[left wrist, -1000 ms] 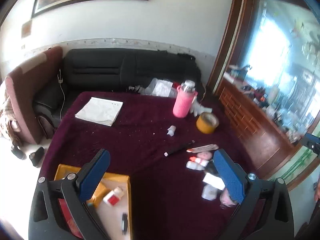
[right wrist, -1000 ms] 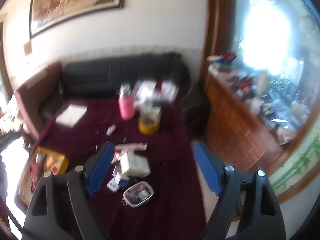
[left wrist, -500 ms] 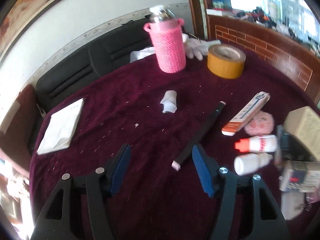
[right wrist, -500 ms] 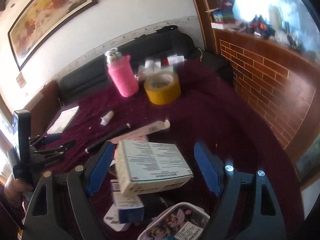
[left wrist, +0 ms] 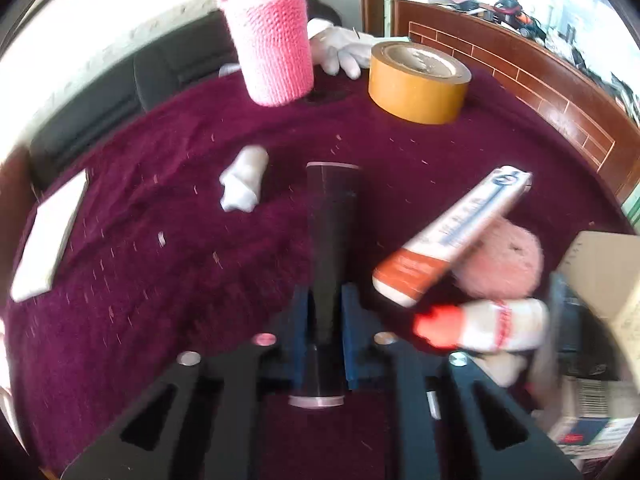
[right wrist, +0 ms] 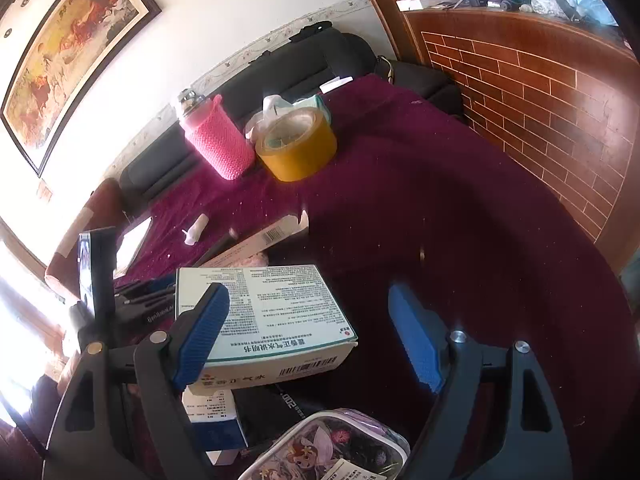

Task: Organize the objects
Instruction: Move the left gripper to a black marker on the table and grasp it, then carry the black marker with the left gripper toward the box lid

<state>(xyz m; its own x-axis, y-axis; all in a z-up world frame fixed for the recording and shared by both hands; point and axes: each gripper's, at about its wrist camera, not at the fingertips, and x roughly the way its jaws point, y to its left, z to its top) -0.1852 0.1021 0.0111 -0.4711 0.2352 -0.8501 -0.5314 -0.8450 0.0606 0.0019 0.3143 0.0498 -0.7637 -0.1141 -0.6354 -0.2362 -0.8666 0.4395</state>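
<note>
My left gripper [left wrist: 324, 304] is shut on a long black pen-like stick [left wrist: 332, 224] that lies on the maroon tablecloth [left wrist: 160, 280] and points away from me. To its right lie a white and orange tube box [left wrist: 452, 240], a pink puff [left wrist: 508, 260] and a small white bottle with a red cap [left wrist: 488, 328]. My right gripper [right wrist: 308, 332] is open over a white medicine box [right wrist: 272, 312]; its left finger [right wrist: 200, 332] is over the box's near left corner. The left gripper's body shows in the right wrist view [right wrist: 120, 304].
A pink knitted bottle [left wrist: 272, 36], a roll of tan tape [left wrist: 416, 80], white gloves [left wrist: 340, 48] and a crumpled white scrap [left wrist: 242, 184] sit further back. A white booklet [left wrist: 48, 236] lies left. More boxes [right wrist: 212, 416] and a clear pouch [right wrist: 332, 452] lie near the right gripper.
My left gripper has moved forward and down onto the black stick and closed on it. My right gripper has come slightly lower over the white medicine box and stays open.
</note>
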